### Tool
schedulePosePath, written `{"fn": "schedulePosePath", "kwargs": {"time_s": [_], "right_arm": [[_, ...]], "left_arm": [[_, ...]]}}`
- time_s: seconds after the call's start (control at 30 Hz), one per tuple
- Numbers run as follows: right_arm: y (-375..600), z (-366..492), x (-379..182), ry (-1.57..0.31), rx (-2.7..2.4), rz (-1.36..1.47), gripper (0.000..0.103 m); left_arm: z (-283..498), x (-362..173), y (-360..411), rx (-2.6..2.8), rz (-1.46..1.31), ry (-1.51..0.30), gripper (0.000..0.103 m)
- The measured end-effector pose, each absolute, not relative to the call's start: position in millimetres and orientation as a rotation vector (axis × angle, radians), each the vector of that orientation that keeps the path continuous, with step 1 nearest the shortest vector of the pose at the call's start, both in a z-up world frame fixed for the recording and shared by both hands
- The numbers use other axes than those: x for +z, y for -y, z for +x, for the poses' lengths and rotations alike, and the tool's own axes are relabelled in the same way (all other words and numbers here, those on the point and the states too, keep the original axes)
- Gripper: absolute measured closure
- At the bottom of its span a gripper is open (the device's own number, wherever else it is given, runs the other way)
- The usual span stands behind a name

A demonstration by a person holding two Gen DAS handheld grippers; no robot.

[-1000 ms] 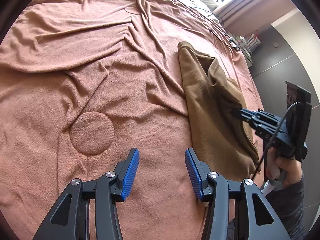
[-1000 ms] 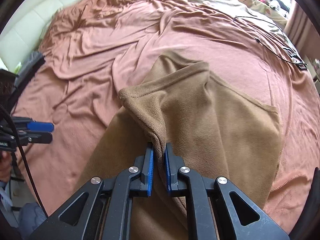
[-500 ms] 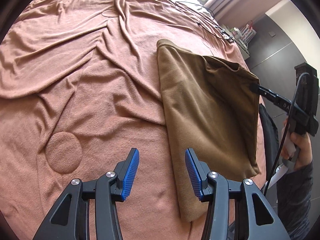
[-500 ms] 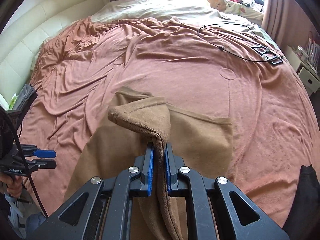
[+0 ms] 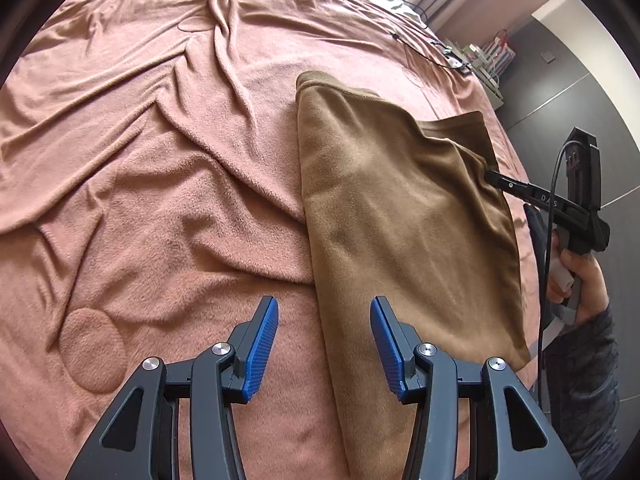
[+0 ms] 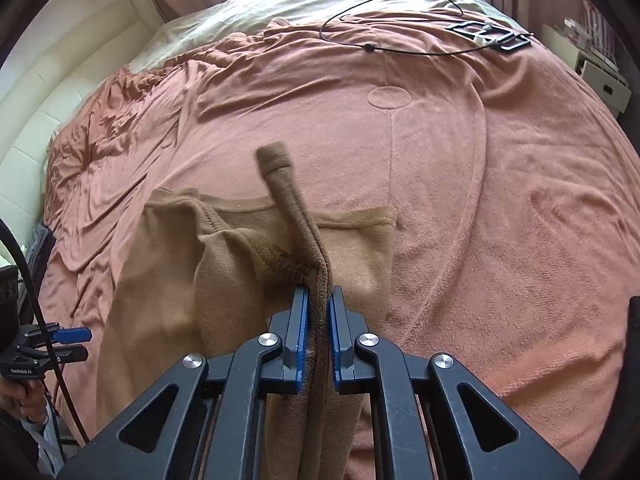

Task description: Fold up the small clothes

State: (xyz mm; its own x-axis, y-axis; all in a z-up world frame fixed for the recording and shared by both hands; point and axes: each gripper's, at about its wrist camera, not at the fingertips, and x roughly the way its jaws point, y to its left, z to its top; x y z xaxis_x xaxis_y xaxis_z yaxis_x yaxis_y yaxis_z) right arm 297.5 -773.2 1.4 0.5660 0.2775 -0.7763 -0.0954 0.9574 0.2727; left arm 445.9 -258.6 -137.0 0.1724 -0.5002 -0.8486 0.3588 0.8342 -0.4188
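The right tongs (image 6: pixel 318 312) are pressed together on a bunched edge of the brown fleece garment (image 5: pixel 400 216), pinching the fabric between the blue pads (image 6: pixel 300 332) and holding that part up off the bed (image 6: pixel 500 200). From the pinch a narrow cuffed strip of the same cloth (image 6: pixel 280 172) sticks up and forward, blurred at its tip. The rest of the garment lies spread on the wrinkled pink blanket (image 5: pixel 140 160) that covers the bed, its hemmed edge running across just ahead of the right tongs in the right wrist view. In the left wrist view the garment is a long brown panel near the bed's right edge, with the right tongs (image 5: pixel 496 178) gripping its far side and a hand (image 5: pixel 580 276) in a dark sleeve on the handle.

The left tongs (image 5: pixel 324 340) are spread wide with nothing between the blue pads, poised above the garment's left edge where it meets the blanket. From the right wrist view they (image 6: pixel 80 344) appear at the bed's left side.

A black cable (image 6: pixel 392 12) and a black frame-like object (image 6: pixel 492 36) lie toward the far right corner of the bed, well apart from the garment.
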Motion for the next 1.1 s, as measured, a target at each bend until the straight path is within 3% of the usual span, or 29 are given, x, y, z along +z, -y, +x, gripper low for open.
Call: {"fn": "schedulePosePath", "kwargs": {"time_s": [0.5, 0.63, 0.73, 1.1], "right_arm": [[800, 292, -14, -0.955, 0.189, 0.328, 0.096], [802, 282, -3, -0.933, 0.177, 0.345, 0.084], [805, 269, 2, -0.918, 0.189, 0.373, 0.049], [790, 251, -17, -1.024, 0.168, 0.307, 0.047]], "left_arm": [[459, -149, 271, -0.606, -0.171, -1.271, 0.053], [455, -155, 275, -0.612, -0.167, -1.289, 0.053], [449, -156, 273, -0.612, -0.162, -1.292, 0.053], [423, -156, 275, -0.621, -0.132, -1.302, 0.053]]}}
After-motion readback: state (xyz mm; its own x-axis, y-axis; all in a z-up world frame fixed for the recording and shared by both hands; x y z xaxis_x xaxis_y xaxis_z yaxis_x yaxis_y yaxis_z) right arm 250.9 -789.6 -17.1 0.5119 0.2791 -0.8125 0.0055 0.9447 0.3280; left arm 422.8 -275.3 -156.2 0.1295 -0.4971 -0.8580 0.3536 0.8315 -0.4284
